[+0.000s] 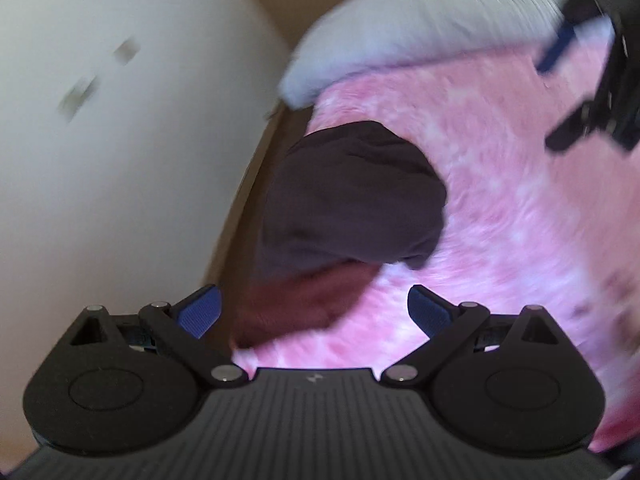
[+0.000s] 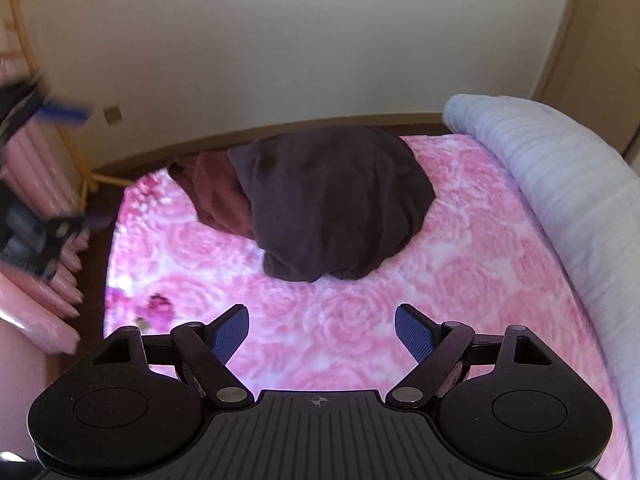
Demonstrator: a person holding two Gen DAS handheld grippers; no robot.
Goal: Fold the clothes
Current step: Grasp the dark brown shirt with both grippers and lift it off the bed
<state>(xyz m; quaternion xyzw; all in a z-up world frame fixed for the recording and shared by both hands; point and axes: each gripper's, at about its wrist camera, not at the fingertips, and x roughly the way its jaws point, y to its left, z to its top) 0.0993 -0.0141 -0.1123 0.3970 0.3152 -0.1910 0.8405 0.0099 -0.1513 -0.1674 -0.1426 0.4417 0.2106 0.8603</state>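
Two garments lie heaped at the far edge of the bed (image 2: pixel 400 320): a dark brown garment (image 2: pixel 340 200) overlapping a maroon garment (image 2: pixel 216 196), perhaps a towel. Both the left gripper (image 1: pixel 314 312) and the right gripper (image 2: pixel 322 334) hover released, jaws spread, grasping nothing.

Pink rose-patterned bed (image 2: pixel 460 280): dark brown garment (image 2: pixel 340 200), maroon garment (image 2: pixel 216 196), white pillow (image 2: pixel 560 184).
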